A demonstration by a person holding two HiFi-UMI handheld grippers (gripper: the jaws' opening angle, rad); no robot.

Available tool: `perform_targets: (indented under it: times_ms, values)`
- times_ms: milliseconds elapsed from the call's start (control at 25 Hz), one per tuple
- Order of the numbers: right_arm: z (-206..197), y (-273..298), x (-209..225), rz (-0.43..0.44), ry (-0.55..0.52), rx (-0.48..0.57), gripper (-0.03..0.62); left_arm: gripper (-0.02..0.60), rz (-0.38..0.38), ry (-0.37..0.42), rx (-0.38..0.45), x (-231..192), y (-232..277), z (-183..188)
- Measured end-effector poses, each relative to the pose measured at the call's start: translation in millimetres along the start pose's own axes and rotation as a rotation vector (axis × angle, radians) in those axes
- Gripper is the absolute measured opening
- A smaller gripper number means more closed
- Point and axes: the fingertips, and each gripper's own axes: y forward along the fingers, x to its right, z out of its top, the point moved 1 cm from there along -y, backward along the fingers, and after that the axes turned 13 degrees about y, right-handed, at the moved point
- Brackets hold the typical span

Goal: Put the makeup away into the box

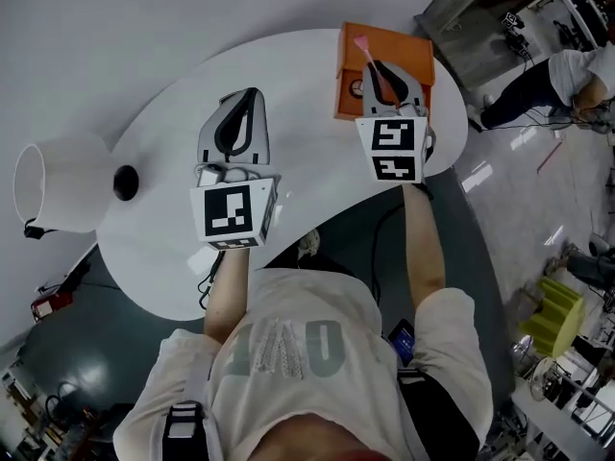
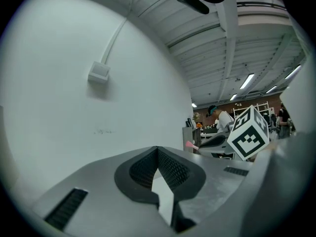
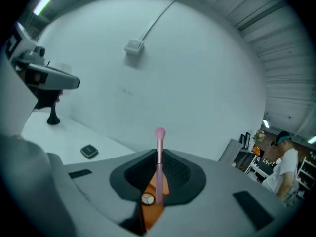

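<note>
Over the orange box point(image 1: 404, 48) the right claw point(image 1: 378, 73) clamps a pink brush point(image 3: 159, 152), seemingly to drop it in, with the left claw point(image 2: 158, 154) clenched empty.

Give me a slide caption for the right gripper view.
Right gripper holds a pink makeup brush over the orange box; a dark compact lies on the table.

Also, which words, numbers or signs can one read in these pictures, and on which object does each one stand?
No text reads clearly.
Shirt: large pale letters, creased and upside down, not readable.
Left marker cube and right marker cube: black square patterns, no words.
Orange box: no print visible.
</note>
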Motion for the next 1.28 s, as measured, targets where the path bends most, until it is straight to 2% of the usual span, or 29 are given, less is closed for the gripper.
perform_targets:
  times_ms: [120,240,480,600,760,920,1040,1200,1280]
  values:
    - [-40,9,26,0.052,-0.092,-0.118,0.046,0.006,-0.039,-0.002,-0.02,12,13,-9]
    - [-84,14,47,0.12,-0.131,-0.244,0.046,0.006,-0.081,-0.027,-0.04,30,31,-21]
    - [-144,29,64,0.223,-0.193,-0.418,0.046,0.006,-0.122,-0.117,-0.052,64,75,-34]
    - [-166,41,66,0.262,-0.18,-0.473,0.046,0.006,-0.17,-0.122,-0.044,88,96,-32]
    - [-189,54,69,0.293,-0.23,-0.538,0.046,0.006,-0.223,-0.137,-0.047,115,110,-34]
    - [-209,63,69,0.343,-0.274,-0.635,0.046,0.006,-0.244,-0.149,-0.077,128,116,-45]
    - [-218,67,66,0.38,-0.263,-0.682,0.046,0.006,-0.257,-0.148,-0.092,134,121,-53]
    - [-228,72,66,0.394,-0.272,-0.706,0.046,0.006,-0.259,-0.147,-0.098,141,123,-58]
    - [-230,73,67,0.376,-0.267,-0.694,0.046,0.006,-0.259,-0.146,-0.101,142,122,-58]
